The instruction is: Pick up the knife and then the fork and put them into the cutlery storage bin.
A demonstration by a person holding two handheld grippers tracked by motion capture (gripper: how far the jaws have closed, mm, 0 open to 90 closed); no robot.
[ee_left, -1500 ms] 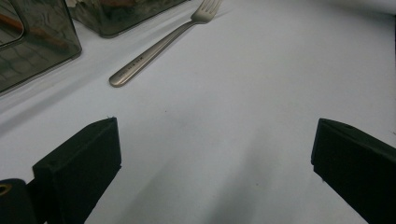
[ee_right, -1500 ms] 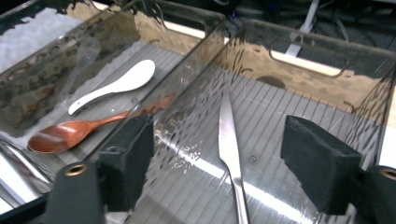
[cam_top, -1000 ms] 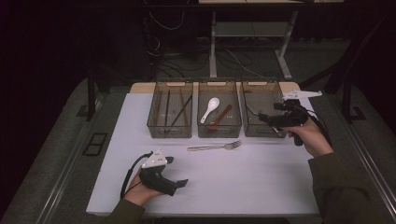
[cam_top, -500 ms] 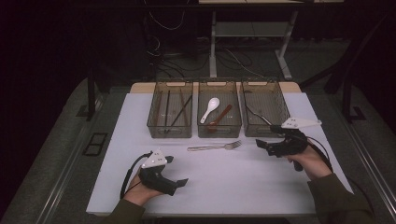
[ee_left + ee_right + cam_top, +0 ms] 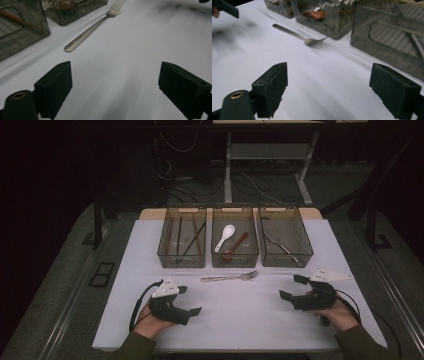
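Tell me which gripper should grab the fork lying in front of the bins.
Probably left. The fork's handle end points toward the left gripper, whose open jaws already face it in the left gripper view. The right gripper faces the tines.

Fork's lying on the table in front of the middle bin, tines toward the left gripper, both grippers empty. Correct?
Not quite. In the high view the fork lies on the table in front of the middle bin, but its tines point toward the right gripper; the handle end points toward the left gripper. Both grippers are open and empty.
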